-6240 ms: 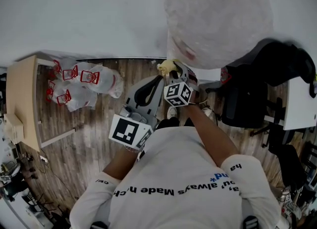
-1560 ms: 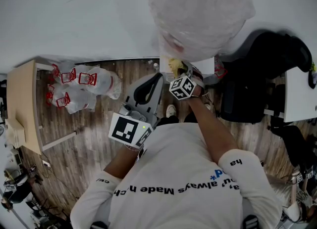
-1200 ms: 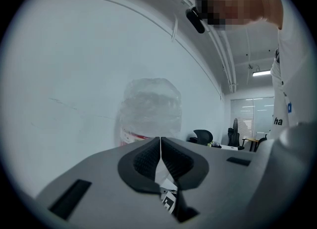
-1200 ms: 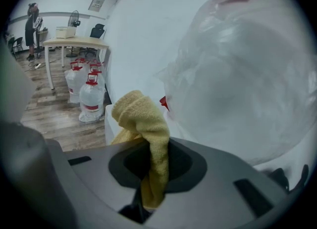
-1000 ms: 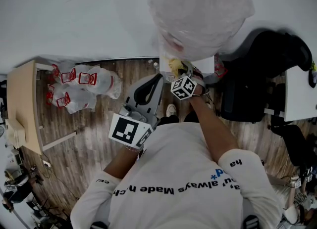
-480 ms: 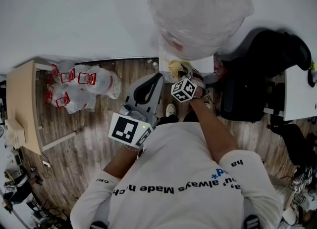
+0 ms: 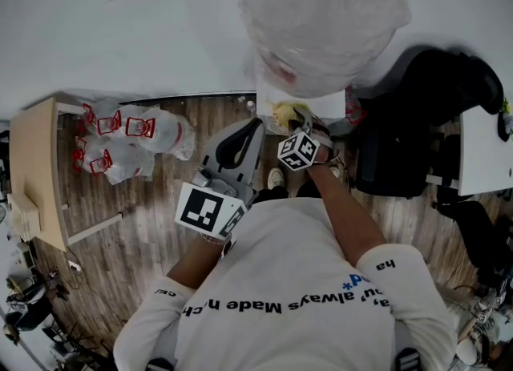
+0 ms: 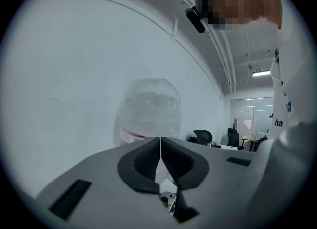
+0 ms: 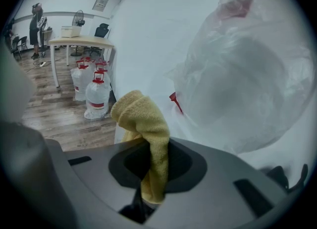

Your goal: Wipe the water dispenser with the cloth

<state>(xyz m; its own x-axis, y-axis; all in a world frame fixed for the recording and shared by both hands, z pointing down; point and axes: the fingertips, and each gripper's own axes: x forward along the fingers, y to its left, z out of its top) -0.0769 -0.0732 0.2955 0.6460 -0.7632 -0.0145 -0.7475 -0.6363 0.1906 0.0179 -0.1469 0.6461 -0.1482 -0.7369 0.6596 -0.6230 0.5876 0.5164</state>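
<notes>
**Cloth at the dispenser's top, below the bottle**

The right gripper (image 7: 293,123) was closed on the yellow cloth (image 9: 144,120), which was pinched between its jaws with a folded bulge standing out beyond them. In the head view that bulge lay at the front edge of the water dispenser (image 7: 327,103), just beneath the plastic-wrapped bottle (image 7: 321,17). Whether it was pressing on the white surface or only just beside it could not be told. In the right gripper view a small red tap (image 9: 175,100) showed close beyond the cloth.

The left gripper (image 8: 160,160) had its jaws together with nothing between them. It was held back near the person's body, well apart from the dispenser.

The step in hand appeared to be wiping the upper part. To do it well, the protruding fold should lie flat against the casing so that cloth, not the hard jaws, met the surface. Strokes would best run along the top edge and round the bottle's neck. They should stay clear of the loose plastic wrap and avoid knocking the tap. A firm grip mattered, since the cloth could drag out under friction.
</notes>
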